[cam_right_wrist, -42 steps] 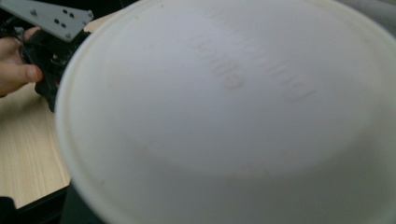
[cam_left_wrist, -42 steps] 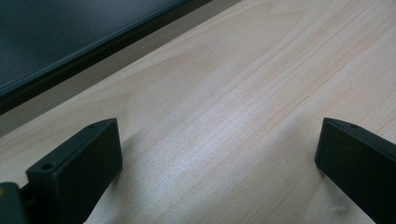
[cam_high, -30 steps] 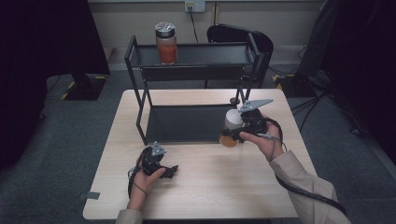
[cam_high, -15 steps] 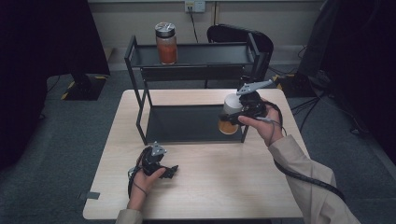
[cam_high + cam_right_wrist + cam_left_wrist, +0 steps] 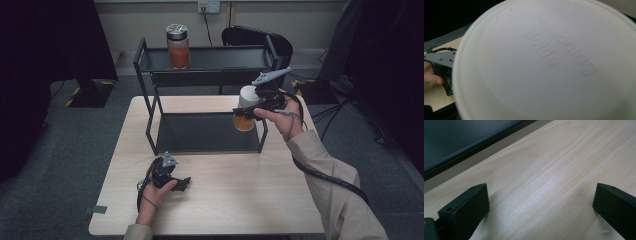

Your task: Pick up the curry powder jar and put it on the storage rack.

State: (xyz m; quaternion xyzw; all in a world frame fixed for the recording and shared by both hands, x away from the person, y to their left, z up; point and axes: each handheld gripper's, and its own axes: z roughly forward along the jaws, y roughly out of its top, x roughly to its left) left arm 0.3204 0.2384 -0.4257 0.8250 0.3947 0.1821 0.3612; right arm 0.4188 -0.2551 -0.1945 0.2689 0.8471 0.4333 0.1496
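Wood table w/ a black rack at its far side, dark room behind. Right gripper is clamped tight on a jar w/ a white lid and orange stuff inside. Its own view is mostly that lid, up close, w/ "Seasoning bottle" pressed into it. A sec ago the jar sat low by the rack's right front leg; now it's up in the air, about halfway to the top shelf. So the lift is going, and I'd guess the jar is headed up there, next to the other jar at the shelf's left end. Left gripper hasn't moved: it rests on the table near the front, jaws wide apart, nothing in them.
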